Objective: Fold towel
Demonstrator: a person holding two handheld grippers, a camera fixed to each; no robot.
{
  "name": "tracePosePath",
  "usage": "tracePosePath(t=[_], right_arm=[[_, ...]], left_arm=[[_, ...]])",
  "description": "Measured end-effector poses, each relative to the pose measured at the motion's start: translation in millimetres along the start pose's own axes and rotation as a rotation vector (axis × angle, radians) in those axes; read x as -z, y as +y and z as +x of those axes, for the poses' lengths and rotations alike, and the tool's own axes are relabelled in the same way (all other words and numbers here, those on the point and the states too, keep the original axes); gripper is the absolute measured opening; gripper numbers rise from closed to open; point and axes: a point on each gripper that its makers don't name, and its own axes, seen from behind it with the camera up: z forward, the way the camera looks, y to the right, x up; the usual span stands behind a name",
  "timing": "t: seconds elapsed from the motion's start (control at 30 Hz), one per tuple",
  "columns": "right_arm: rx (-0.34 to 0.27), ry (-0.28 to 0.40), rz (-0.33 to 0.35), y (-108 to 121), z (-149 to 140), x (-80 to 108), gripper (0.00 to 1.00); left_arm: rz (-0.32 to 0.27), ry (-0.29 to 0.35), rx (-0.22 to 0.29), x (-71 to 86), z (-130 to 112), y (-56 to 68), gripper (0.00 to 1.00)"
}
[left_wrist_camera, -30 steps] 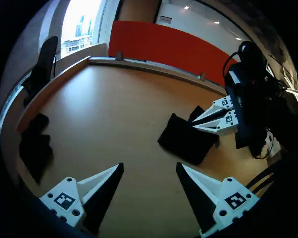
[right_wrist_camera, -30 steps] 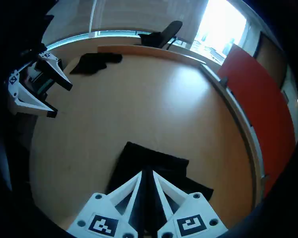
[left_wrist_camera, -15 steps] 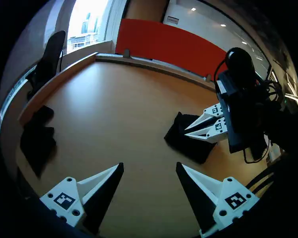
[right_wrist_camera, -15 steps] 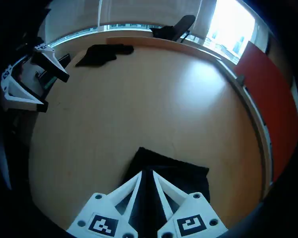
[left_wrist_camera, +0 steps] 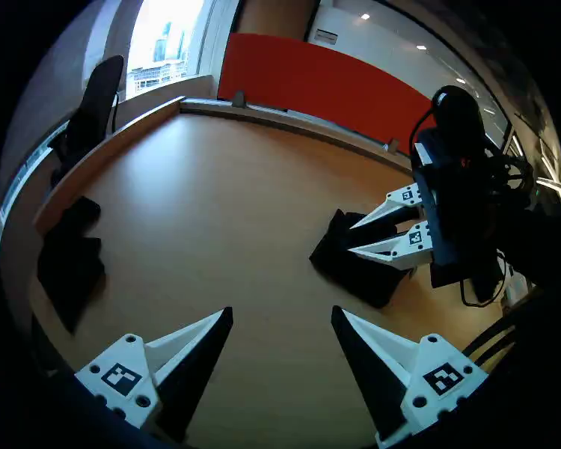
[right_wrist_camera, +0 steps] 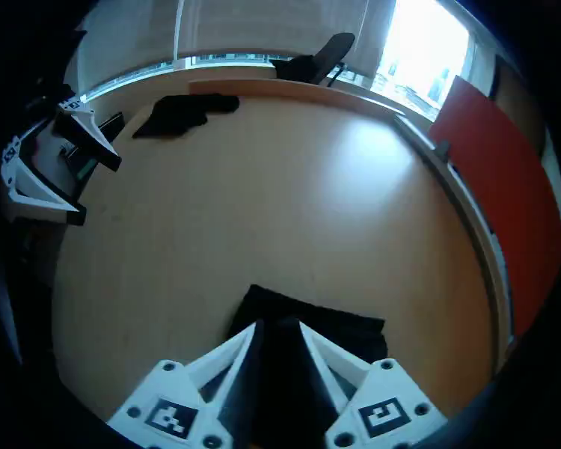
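Wooden table [left_wrist_camera: 228,194], broad open stretch through the middle, red partition [left_wrist_camera: 318,78] behind far edge. We spot folded black towel [left_wrist_camera: 351,266] flat near right side. Right gripper [left_wrist_camera: 351,239] fingers parted partway, tips over towel, no pinch. Left gripper [left_wrist_camera: 280,310] spread wide, holding nothing, hovering above open wood. Dark cloth heap [left_wrist_camera: 67,262] hugs left edge.
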Motion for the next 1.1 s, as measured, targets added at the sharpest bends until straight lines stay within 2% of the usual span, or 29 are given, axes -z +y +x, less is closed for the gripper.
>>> tracePosePath(t=[0.07,0.17,0.27,0.3,0.6,0.8,1.1], right_arm=[[-0.014,0.016,-0.010,2.4,2.7,3.1,0.59],[-0.046,0.046,-0.024,5.2,7.0,9.4,0.68],[-0.088,0.078,-0.041,8.4,10.0,18.2,0.86],[-0.102,0.088,-0.048,9.6,10.4,21.3,0.88],[-0.225,0.150,-0.114,19.4,3.0,49.8,0.88],[-0.258,0.152,-0.152,20.8,-11.4,67.1,0.88],[-0.292,0.126,-0.178,7.5,-39.8,81.3,0.88]], left_arm=[[0.001,0.001,0.002,0.1,-0.1,-0.3,0.98],[0.002,0.003,0.006,0.4,-0.1,-1.0,0.98],[0.003,0.005,0.011,0.9,-0.3,-1.5,0.98],[0.003,0.005,0.012,0.9,-0.4,-1.5,0.98],[-0.001,0.007,0.016,0.5,-0.5,1.1,0.98],[-0.005,0.007,0.011,0.4,-1.6,4.4,0.98],[-0.012,0.005,0.003,1.8,-2.8,8.9,0.98]])
